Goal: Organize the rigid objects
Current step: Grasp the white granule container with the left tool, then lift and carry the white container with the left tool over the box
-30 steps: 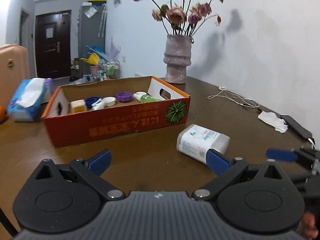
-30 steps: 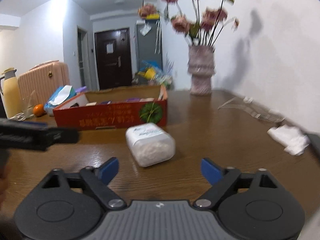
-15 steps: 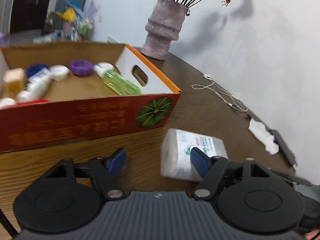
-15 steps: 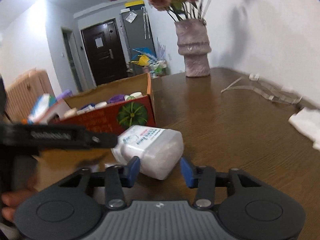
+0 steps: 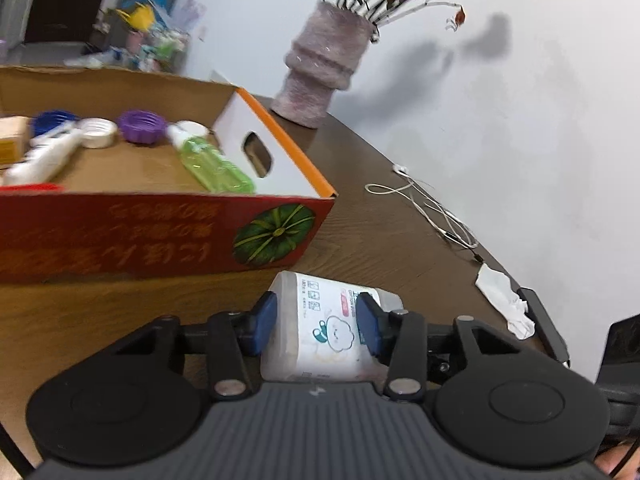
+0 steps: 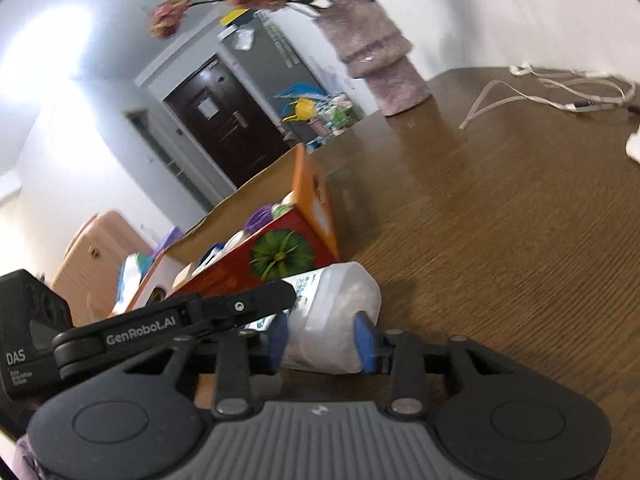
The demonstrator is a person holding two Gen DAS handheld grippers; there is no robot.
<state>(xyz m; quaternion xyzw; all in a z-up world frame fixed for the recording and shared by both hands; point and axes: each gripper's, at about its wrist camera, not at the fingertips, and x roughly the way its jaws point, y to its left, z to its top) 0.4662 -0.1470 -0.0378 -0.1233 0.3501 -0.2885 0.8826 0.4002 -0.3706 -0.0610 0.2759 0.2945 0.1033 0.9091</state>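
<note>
A white plastic container (image 5: 324, 320) with a printed label lies on its side on the brown table, just in front of the red cardboard box (image 5: 160, 232). My left gripper (image 5: 316, 322) has its blue pads against the container's sides, and its jaws are closing. In the right wrist view the same container (image 6: 340, 300) sits between the pads of my right gripper (image 6: 322, 340), whose jaws are closing on its rounded end. One black finger (image 6: 256, 300) of the left gripper crosses the container from the left. The box (image 6: 280, 256) holds a green bottle (image 5: 212, 164), a purple cap (image 5: 142, 126) and other small items.
A pink vase of dried flowers (image 5: 324, 68) stands on the table behind the box. A white cable (image 5: 432, 208), a crumpled tissue (image 5: 504, 296) and a dark flat device (image 5: 544, 320) lie along the wall side. A beige suitcase (image 6: 96, 256) stands beyond the box.
Both grippers came in on the white container from wide open and narrowed around it. Both views have rolled and dipped toward the table.
</note>
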